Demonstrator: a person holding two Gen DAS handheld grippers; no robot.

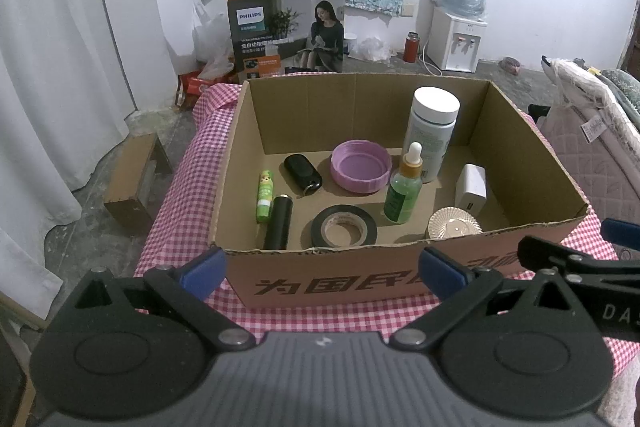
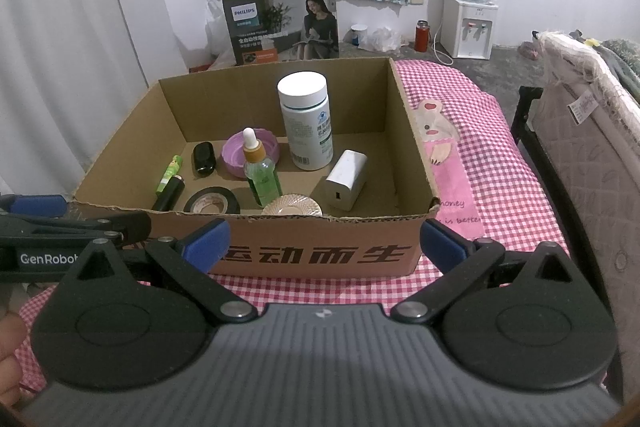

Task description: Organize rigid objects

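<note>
**Open box of small items on a checked cloth**

Pink checked cloth [image 2: 500, 163] covers the surface under a cardboard box [image 1: 400, 279] with black Chinese print on its near wall. Inside, a white bottle [image 1: 434, 131] and green dropper bottle [image 1: 404, 191] stand upright; a green tube [image 1: 264, 195] and black tube [image 1: 278, 223] lie pointing to 12 o'clock. A purple lid [image 1: 360, 167], tape roll [image 1: 344, 231] and white charger [image 1: 472, 187] sit among them. Behind stands a "PHILIPS" carton [image 2: 276, 7]. Left gripper [image 1: 320, 267] and right gripper [image 2: 324, 243] are both spread, empty, at 6 o'clock of the box.
</note>
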